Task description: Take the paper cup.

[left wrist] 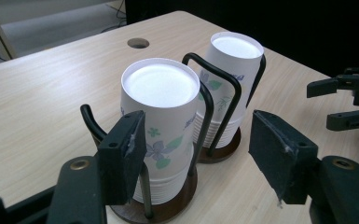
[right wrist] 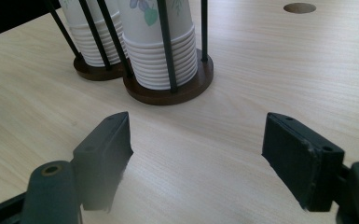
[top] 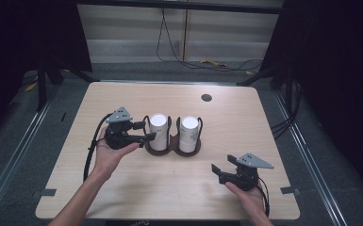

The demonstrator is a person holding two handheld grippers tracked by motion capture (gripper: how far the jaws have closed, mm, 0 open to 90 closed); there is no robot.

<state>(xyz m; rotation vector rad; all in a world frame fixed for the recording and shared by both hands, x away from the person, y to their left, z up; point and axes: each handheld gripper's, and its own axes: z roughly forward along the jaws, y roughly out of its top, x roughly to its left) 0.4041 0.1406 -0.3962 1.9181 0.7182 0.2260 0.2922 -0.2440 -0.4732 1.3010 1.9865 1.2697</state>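
Two stacks of upturned paper cups (top: pixel 159 132) stand in a twin wire holder (top: pixel 172 149) at the table's (top: pixel 245 117) centre. The left gripper (top: pixel 147 131), jaws spread, reaches the left stack without pinching it. The right gripper (top: pixel 218 171) rests near the front right corner, jaws apart and empty.

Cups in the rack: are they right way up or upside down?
Upside down: the cups show flat closed bases on top, rims stacked below.

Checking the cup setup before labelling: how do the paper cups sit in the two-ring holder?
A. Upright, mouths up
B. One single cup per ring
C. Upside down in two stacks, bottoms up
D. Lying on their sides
C: each stack in the holder shows a closed flat bottom on top and nested rims below.
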